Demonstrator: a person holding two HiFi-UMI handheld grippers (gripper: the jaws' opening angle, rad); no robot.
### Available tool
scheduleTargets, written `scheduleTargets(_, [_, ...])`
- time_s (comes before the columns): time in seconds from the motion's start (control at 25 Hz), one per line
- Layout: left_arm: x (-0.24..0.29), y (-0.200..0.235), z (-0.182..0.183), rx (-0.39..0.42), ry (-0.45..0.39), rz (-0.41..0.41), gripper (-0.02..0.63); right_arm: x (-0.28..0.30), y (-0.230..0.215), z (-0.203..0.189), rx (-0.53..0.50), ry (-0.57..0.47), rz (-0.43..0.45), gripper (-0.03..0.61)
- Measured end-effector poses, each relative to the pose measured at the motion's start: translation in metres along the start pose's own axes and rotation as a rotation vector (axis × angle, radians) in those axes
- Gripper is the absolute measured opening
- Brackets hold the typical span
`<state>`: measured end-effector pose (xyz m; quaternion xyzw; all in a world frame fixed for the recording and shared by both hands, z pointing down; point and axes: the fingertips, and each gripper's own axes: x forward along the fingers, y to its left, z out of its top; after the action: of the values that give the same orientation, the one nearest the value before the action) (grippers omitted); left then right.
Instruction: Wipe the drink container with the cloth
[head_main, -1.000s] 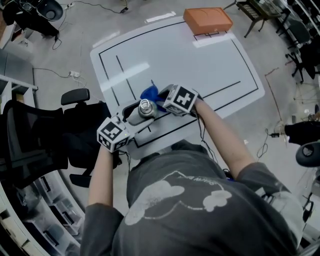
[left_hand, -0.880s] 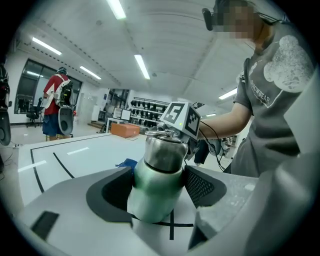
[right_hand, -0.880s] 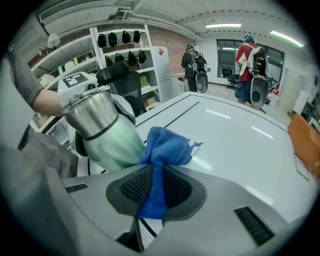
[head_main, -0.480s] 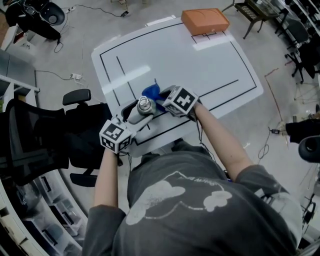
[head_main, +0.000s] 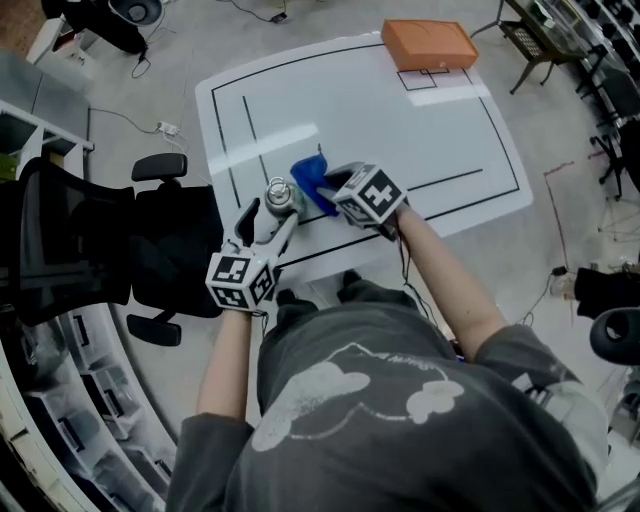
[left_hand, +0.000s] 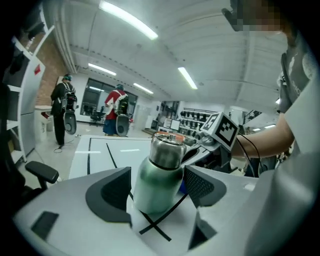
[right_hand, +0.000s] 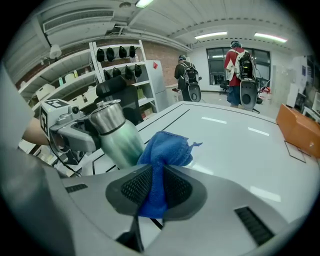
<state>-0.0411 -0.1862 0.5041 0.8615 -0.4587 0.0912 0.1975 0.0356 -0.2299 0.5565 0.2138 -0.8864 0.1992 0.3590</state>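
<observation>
My left tool is clenching wide around the green body of the bottle, with a pad on each side. The steel neck and cap are sticking out past the tips. My right tool is clamping nearly shut on the blue cloth. A thin fold is running between the pads and a loose bunch is bulging out beyond the tips.

Both tools are working over the near edge of the white worktop, which is marked with black lines. An orange box is sitting well beyond the right tool at the far corner. A black chair is standing just off the worktop, outside the left tool. Nothing is getting between the two tools.

The bottle is sitting just ahead and to the left of the right tool's tips, leaning a little. The bunched cloth is right up against its lower side, though I cannot tell whether they are actually touching.
</observation>
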Motion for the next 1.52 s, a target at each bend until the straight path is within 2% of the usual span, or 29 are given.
scheduleTargets(0.12, [-0.005, -0.003, 0.009, -0.046, -0.067, 0.120, 0.321, -0.004, -0.002, -0.006, -0.007, -0.002, 0.017, 0.067])
scheduleTargets(0.24, [-0.008, -0.011, 0.014, -0.054, -0.107, 0.240, 0.322, -0.012, 0.000, -0.008, -0.025, -0.019, 0.034, 0.067])
scheduleTargets(0.56, [0.010, -0.007, 0.006, -0.053, -0.046, 0.526, 0.351, -0.029, 0.001, -0.019, -0.066, -0.032, 0.063, 0.067])
scheduleTargets(0.72, [0.014, 0.003, -0.003, -0.112, -0.012, 0.612, 0.350, -0.041, -0.002, -0.017, -0.066, -0.060, 0.050, 0.067])
scheduleTargets(0.84, [0.017, 0.004, -0.011, -0.134, 0.021, 0.609, 0.325, -0.045, -0.005, -0.022, -0.063, -0.056, 0.044, 0.067])
scheduleTargets(1.04, [0.018, 0.003, -0.009, -0.090, 0.022, 0.540, 0.324, -0.049, -0.012, -0.020, -0.049, -0.061, 0.030, 0.067])
scheduleTargets(1.52, [0.023, -0.004, -0.006, 0.072, 0.064, 0.182, 0.322, -0.054, -0.005, 0.021, -0.085, -0.143, 0.093, 0.067])
